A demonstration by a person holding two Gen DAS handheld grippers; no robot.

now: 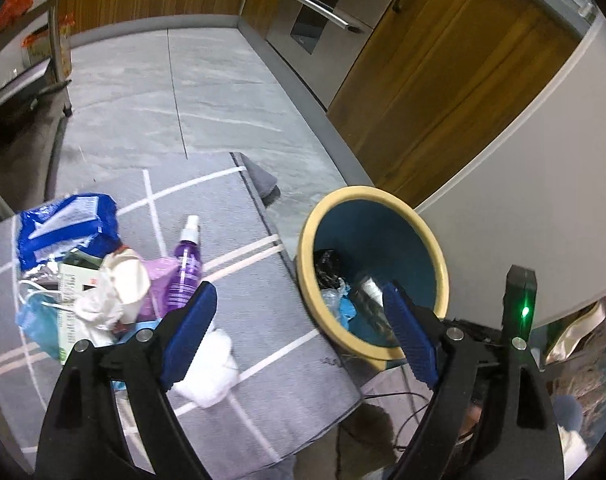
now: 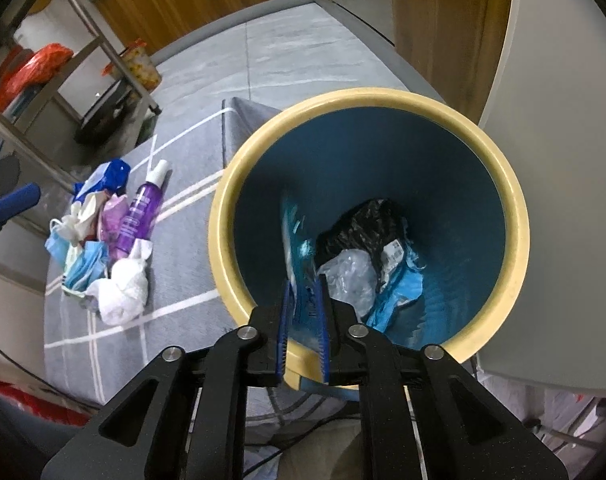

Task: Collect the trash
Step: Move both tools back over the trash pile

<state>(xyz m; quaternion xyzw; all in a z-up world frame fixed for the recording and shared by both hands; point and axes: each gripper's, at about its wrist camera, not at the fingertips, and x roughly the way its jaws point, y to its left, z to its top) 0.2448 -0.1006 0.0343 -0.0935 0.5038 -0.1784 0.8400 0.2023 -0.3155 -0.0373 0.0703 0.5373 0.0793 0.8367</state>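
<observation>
Between the right gripper's (image 2: 305,320) narrowed jaws hangs a thin teal plastic wrapper (image 2: 297,240), light and floppy, pinched at its lower edge inside the yellow-rimmed blue bin (image 2: 515,208); left gripper (image 1: 299,336) gapes empty.

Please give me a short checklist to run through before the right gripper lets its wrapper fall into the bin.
1. Right gripper over the bin opening: ok.
2. Blue wrapper between its pads, hanging inside the rim: ok.
3. Room left in the bin above the black bag: ok.
4. Left gripper open, empty and outside the bin: ok.
5. Floor pile still to collect, purple spray bottle included: not ok.
6. Whether the wrapper will drop cleanly: cannot tell.
</observation>
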